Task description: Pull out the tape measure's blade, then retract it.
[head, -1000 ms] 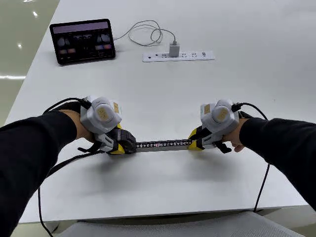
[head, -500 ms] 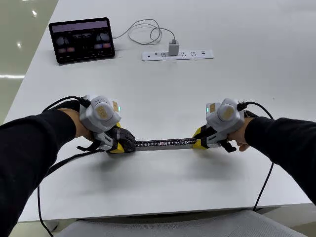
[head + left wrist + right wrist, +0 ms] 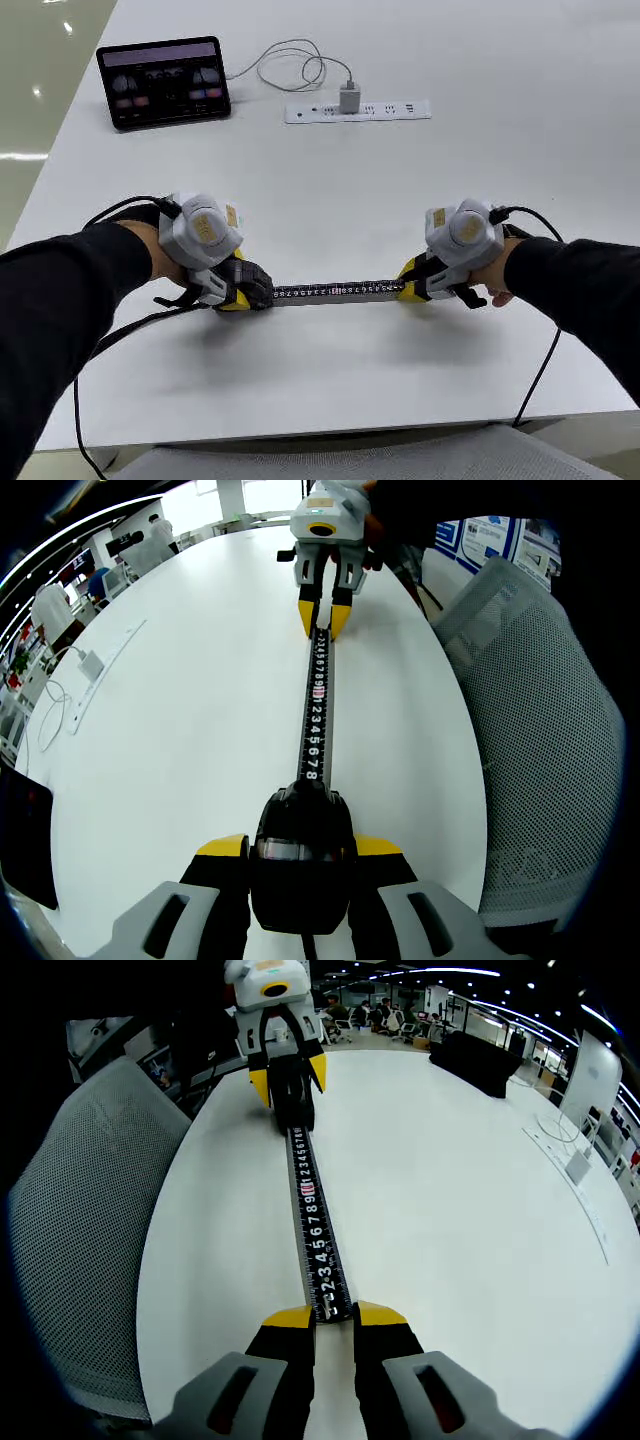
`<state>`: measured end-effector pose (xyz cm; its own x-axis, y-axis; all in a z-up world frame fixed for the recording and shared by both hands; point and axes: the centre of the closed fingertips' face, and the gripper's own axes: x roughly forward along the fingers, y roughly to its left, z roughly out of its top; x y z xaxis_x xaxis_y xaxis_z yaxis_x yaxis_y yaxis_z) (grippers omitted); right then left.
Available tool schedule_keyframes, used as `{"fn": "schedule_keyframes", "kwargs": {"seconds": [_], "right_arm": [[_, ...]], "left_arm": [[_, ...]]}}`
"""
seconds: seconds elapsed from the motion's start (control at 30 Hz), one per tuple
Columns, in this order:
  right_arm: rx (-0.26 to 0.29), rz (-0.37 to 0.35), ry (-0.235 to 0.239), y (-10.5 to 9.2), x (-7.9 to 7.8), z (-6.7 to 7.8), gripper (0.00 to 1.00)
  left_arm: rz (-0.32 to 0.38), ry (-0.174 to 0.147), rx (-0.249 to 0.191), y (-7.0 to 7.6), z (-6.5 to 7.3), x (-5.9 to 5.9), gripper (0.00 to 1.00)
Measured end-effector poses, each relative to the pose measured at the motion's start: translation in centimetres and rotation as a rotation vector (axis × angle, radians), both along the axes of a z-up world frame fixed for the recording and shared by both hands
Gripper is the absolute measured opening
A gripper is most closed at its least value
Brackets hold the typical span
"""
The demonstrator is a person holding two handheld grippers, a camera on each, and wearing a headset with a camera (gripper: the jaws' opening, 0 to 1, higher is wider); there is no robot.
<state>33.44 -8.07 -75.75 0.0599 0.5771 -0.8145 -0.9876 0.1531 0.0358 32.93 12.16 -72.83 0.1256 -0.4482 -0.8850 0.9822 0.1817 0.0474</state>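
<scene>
Head view: right hand-held gripper (image 3: 406,292), pinching blade (image 3: 335,291), sits farther right (left hand-held gripper (image 3: 243,285) clamps case (image 3: 259,284))

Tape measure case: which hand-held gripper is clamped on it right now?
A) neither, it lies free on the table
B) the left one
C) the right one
B: the left hand-held gripper is shut on the black tape measure case, while the right hand-held gripper pinches the end of the blade.

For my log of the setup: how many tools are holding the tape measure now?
2. The left tool holds the black case at the left; the right tool pinches the blade's tip at the right. No other tool seems hidden.
</scene>
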Motion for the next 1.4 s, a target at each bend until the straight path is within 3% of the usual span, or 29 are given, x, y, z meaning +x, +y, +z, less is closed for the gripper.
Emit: {"fn": "schedule_keyframes", "kwargs": {"seconds": [1.4], "right_arm": [[-0.012,-0.032,0.005,-3.2,0.1,0.1,0.09]], "left_arm": [[0.003,0.0,-0.002,0.0,0.1,0.0,0.34]]}}
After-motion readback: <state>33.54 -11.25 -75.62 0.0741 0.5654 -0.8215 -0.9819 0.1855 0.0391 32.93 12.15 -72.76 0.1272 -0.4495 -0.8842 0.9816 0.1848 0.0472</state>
